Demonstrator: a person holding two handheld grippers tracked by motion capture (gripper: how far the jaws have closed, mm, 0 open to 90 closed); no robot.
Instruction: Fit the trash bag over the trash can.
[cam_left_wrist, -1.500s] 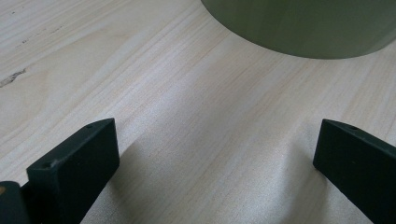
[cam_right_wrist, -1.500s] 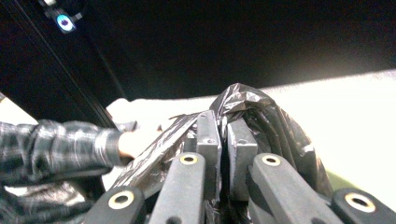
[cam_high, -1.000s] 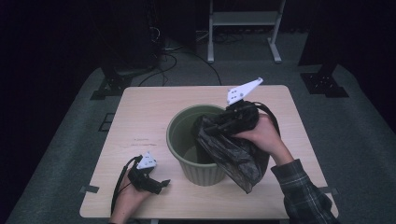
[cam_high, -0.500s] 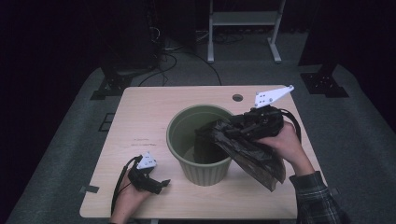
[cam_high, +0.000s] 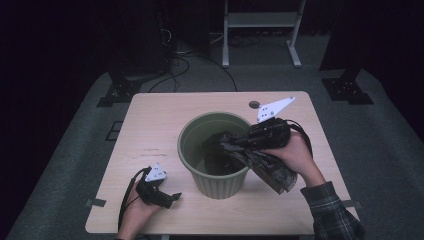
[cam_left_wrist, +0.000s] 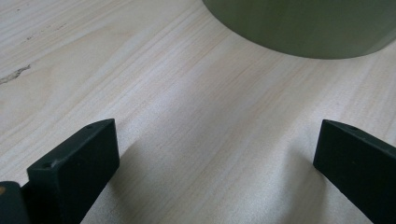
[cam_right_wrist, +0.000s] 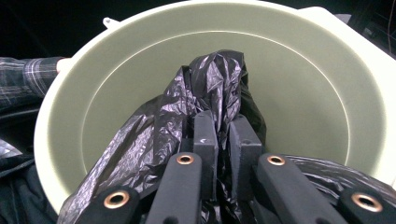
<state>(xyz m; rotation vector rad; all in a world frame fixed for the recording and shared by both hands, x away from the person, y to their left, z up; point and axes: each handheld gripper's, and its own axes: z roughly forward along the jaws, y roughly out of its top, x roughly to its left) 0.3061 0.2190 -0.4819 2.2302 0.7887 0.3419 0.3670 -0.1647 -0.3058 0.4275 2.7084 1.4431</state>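
Over the right rim of the green bin (cam_high: 215, 177), my right gripper (cam_right_wrist: 223, 140) has just closed its jaws and pinches a fold of the black plastic bag (cam_right_wrist: 205, 88), which hangs partly inside the bin and partly over its right side. At the near left, my left gripper (cam_high: 159, 195) rests on the wooden table (cam_high: 150, 125), jaws spread wide and empty.

In the left gripper view the green bin (cam_left_wrist: 303, 28) is cut off by the top edge. In the high view the black bag (cam_high: 260, 157) hides the bin's floor, and the small round mark (cam_high: 254, 105) on the surface is too small to tell.
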